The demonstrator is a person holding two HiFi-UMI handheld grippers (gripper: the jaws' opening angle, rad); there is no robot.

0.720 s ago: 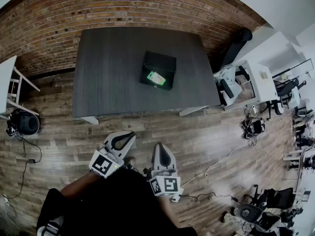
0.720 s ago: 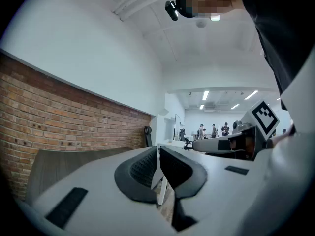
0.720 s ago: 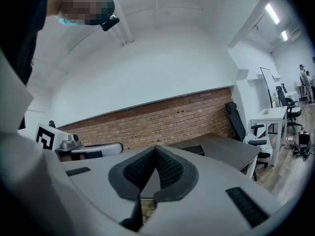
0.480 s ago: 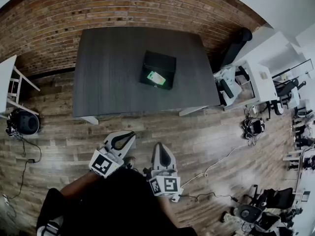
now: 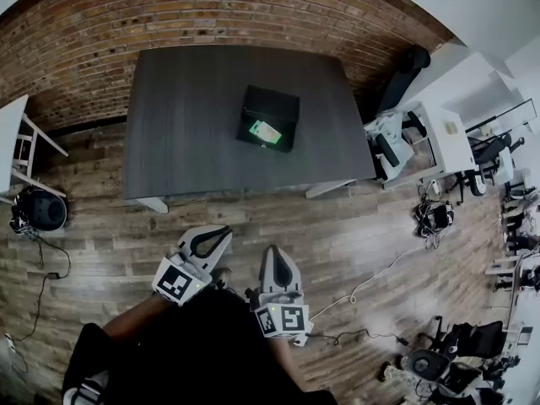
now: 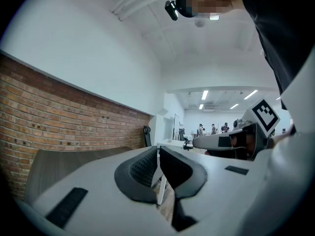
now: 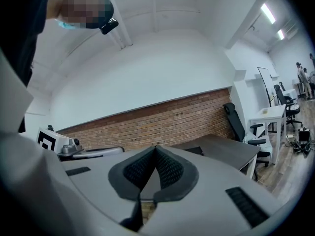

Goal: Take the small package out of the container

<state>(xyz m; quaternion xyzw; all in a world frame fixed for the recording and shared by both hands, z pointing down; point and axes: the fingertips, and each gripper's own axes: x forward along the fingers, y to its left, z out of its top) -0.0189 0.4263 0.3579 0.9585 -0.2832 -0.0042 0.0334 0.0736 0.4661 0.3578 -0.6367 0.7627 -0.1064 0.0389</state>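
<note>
Head view: small package [image 5: 265,132], green and white, lies flat inside the container [image 5: 278,99], in the half nearer me. The container is a black open-topped box standing right of centre on the dark table [image 5: 181,125], with nothing else on that table. With the top open, I judge the package can be reached from above and there is no lid to deal with. The table backs onto the brick wall [image 5: 211,7]. Bare wooden floor [image 5: 363,234] lies between its near edge and me.

Both my claws are well apart from the table, low and close to my body over the floor, pointing level toward it. On my left gripper [image 6: 158,150] the pads meet at the tips with nothing between them. Only background shows through the slit below. On my right gripper [image 7: 155,147] the pads are pressed together too and hold nothing, and the table shows beyond the tips. Closed and empty reads to me as a rest pose, since there is nothing to grip yet.

My judgement is that the task has not begun and the package is untouched. Next I need to get to the table, open one claw and come down over the container. The right claw looks lined up better. My guess at the risk is that the package is thin and flat on the box floor, so it will be hard to pinch, and the jaws may knock the container wall.
</note>
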